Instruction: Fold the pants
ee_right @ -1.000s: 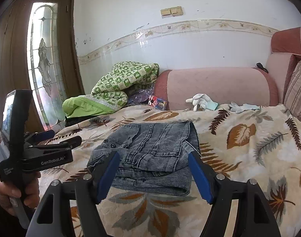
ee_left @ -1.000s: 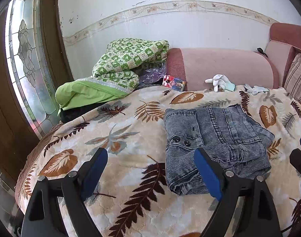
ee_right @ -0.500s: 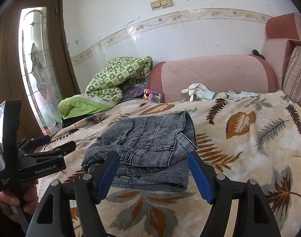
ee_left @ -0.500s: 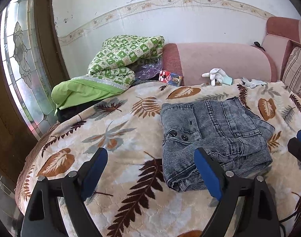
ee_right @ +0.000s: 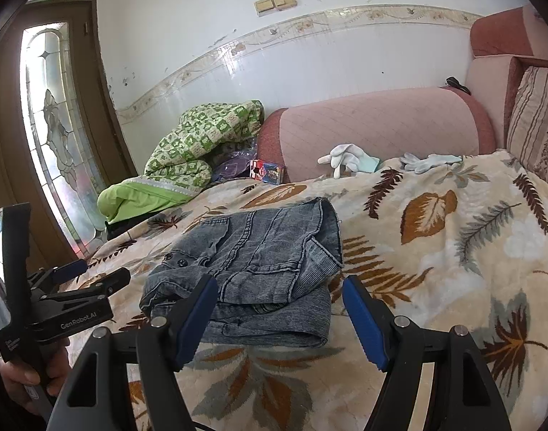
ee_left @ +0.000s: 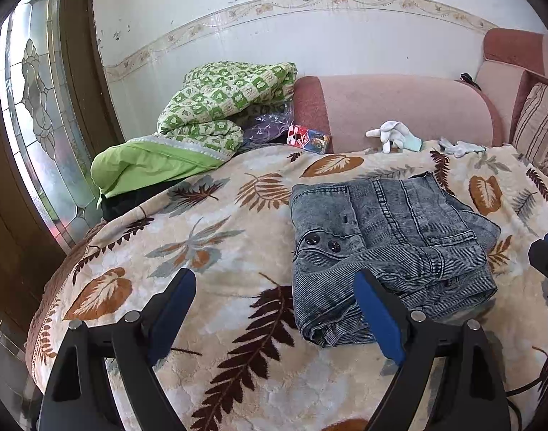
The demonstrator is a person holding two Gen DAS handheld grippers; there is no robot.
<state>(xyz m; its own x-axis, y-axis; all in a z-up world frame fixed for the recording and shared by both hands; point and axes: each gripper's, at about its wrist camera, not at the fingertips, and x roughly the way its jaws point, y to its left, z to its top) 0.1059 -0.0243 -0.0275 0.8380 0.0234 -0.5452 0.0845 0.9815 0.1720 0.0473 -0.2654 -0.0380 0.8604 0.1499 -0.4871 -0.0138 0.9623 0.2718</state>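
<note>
Grey-blue denim pants [ee_left: 385, 248] lie folded into a compact stack on the leaf-patterned blanket [ee_left: 209, 248], two dark buttons facing up. My left gripper [ee_left: 274, 287] hovers open near the stack's front left corner, nothing between its blue pads. In the right wrist view the same pants [ee_right: 259, 265] sit just beyond my right gripper [ee_right: 279, 287], which is open and empty above the stack's near edge. The left gripper [ee_right: 91, 276] also shows at the left edge, held by a hand [ee_right: 26, 377]. A tip of the right gripper [ee_left: 547, 255] pokes in at the right edge of the left wrist view.
A green checked quilt [ee_left: 216, 107] and a lime pillow [ee_left: 148, 165] are piled at the back left beside a glass door [ee_left: 37, 125]. White gloves [ee_left: 396, 134] and a small colourful packet [ee_left: 308, 138] lie by the pink sofa arm [ee_left: 399, 107]. A striped cushion [ee_left: 539, 125] stands at the right.
The right wrist view has rolled and shifted a little, so the pants sit slightly lower and more tilted. The left gripper, the pants and both jaw openings look unchanged.
</note>
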